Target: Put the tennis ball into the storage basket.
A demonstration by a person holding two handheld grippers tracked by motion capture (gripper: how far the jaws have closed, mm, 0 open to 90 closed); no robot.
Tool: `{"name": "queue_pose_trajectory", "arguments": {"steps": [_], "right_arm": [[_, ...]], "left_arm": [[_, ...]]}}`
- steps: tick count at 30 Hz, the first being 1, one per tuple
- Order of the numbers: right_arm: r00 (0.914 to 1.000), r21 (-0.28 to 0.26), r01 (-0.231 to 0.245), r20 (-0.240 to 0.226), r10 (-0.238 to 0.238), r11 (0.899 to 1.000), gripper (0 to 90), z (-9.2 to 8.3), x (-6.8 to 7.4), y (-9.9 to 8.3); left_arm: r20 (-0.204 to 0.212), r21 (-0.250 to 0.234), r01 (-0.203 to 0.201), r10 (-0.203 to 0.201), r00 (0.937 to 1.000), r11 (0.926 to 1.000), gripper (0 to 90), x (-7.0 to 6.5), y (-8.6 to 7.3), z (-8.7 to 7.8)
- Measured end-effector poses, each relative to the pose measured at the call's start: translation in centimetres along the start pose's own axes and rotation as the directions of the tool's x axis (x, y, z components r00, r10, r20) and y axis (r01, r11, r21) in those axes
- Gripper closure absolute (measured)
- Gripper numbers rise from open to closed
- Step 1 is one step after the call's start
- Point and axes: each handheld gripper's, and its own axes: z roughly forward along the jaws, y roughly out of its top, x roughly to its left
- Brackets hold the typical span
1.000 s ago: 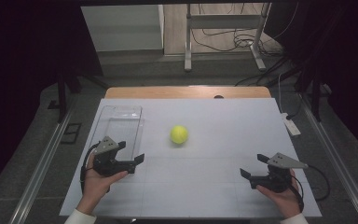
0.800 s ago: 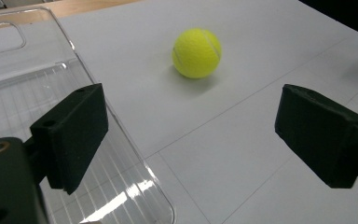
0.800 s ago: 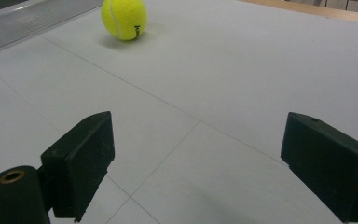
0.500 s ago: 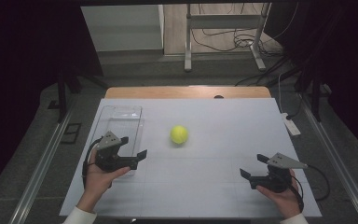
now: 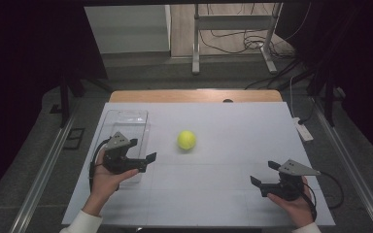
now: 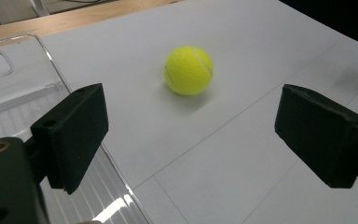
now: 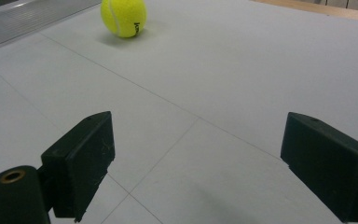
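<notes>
Two tools were over the white counter [image 5: 223, 194], and only the left tool [image 5: 143, 156] had shifted in the past second. In the earlier high views it sat nearer the person, by the near end of the clear plastic tray [image 5: 126, 119]; by this moment it had crept toward twelve o'clock and a little toward three, so that it hung over the tray's near right corner with its jaws pointing at about two o'clock. Those jaws stood wide apart with nothing between them, and their spread looked the same as before. The right tool [image 5: 264, 175], at about five o'clock on the counter, had not moved; its jaws were also wide and empty, aimed toward ten o'clock.

The tennis ball [image 5: 186, 140] had not rolled. It rested on the bare counter near the centre, just off the tray's right edge at about three o'clock from it, well apart from both tools. In the left gripper view the tennis ball [image 6: 189, 70] sat ahead of the spread jaws, slightly left of the midline, with the tray [image 6: 9, 93] at nine o'clock.

Judging from this, the left hand had begun its approach to the ball. The reach was barely started: the gap remained to be crossed, and the aim wanted a small correction before any closing.
</notes>
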Motion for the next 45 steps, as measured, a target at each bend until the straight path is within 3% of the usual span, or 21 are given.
{"name": "queue_pose_trajectory", "arguments": {"steps": [45], "right_arm": [[1.0, -0.006, -0.004, -0.008, 0.004, 1.0, 10.2, 0.2, -0.2, -0.1]], "left_arm": [[0.049, 0.01, -0.015, 0.015, 0.9987, 0.9998, 10.8, 0.2, 3.3, 2.3]]}}
